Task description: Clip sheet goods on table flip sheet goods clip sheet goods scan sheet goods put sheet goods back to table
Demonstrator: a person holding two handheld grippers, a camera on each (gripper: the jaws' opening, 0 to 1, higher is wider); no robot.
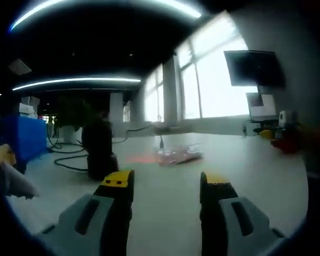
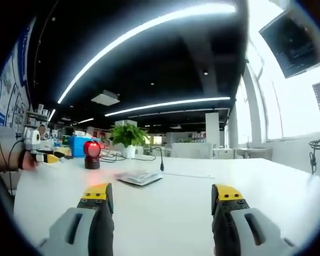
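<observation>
The sheet goods (image 2: 139, 177) are lying flat on the white tabletop (image 2: 192, 213), out ahead of both grippers and a bit left of centre in the right gripper view. In the left gripper view the same flat packet (image 1: 177, 155) looks pinkish and crinkly, probably plastic-wrapped, though it's too blurry to say more. Nothing is touching it.

Both grippers are low over the tabletop and pointed toward it. The left gripper (image 1: 166, 186) has its jaws spread wide with nothing between them, and the right gripper (image 2: 162, 198) is the same — wide apart and empty. My guess is they're lined up for the first clip, so the task has barely begun.

Just beyond the packet sits a dark scanner stand with a red glowing head (image 2: 92, 153), presumably parked close so the sheet can be swung under it after the flip. Cables (image 2: 117, 157) trail behind it, a potted plant (image 2: 128, 137) stands further back — and there's a monitor (image 1: 254, 68) by the windows.
</observation>
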